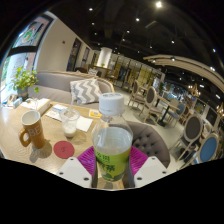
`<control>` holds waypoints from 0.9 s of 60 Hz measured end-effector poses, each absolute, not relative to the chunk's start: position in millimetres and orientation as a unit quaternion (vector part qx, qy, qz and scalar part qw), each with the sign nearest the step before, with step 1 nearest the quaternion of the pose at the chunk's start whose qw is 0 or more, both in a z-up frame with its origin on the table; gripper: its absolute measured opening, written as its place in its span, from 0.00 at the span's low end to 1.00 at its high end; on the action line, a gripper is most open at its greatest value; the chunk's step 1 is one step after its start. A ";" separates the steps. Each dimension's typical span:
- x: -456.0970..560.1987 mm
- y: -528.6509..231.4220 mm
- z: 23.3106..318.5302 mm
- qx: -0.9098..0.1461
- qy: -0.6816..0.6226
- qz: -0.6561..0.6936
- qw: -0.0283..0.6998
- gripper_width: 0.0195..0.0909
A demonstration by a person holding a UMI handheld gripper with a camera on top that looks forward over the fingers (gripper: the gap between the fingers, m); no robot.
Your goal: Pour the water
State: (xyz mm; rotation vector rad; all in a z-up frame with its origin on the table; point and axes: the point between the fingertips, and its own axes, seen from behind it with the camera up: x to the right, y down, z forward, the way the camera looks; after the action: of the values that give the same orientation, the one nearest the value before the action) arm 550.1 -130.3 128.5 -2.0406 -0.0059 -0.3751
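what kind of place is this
Probably a cafe or lounge: a sofa with patterned cushions, many chairs at tables behind, recessed ceiling lights. The tongs grip a water bottle above a wooden table.

— Where is the bottle (113, 140) sitting?

— It is standing upright between the fingers (84, 160), over the near edge of the surface (20, 135).

— And to its left?

— A coaster (64, 149) is lying nearest, a glass (69, 122) is standing behind it, and a mug (33, 129) is standing further left. Chairs (150, 98) are sitting beyond, possibly around other tables.
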 end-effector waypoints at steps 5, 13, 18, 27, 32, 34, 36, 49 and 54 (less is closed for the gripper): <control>540.5 -120.4 159.7 -0.834 -0.044 -0.213 0.507 0.31; 500.8 -91.7 196.4 -0.799 -0.135 -0.330 0.484 0.31; 478.2 -75.6 216.3 -0.763 -0.211 -0.405 0.458 0.31; 439.7 -51.5 228.3 -0.681 -0.339 -0.521 0.387 0.31; 427.0 -43.2 223.8 -0.631 -0.398 -0.573 0.340 0.31; 423.5 -41.4 221.6 -0.615 -0.417 -0.587 0.323 0.31; 423.3 -37.4 215.3 -0.600 -0.433 -0.599 0.306 0.31; 421.8 -35.2 199.5 -0.544 -0.491 -0.646 0.215 0.31; 422.4 -35.4 194.1 -0.543 -0.497 -0.645 0.203 0.31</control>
State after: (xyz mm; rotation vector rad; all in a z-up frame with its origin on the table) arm 422.4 -35.4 194.1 -1.5163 -1.3862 -1.8008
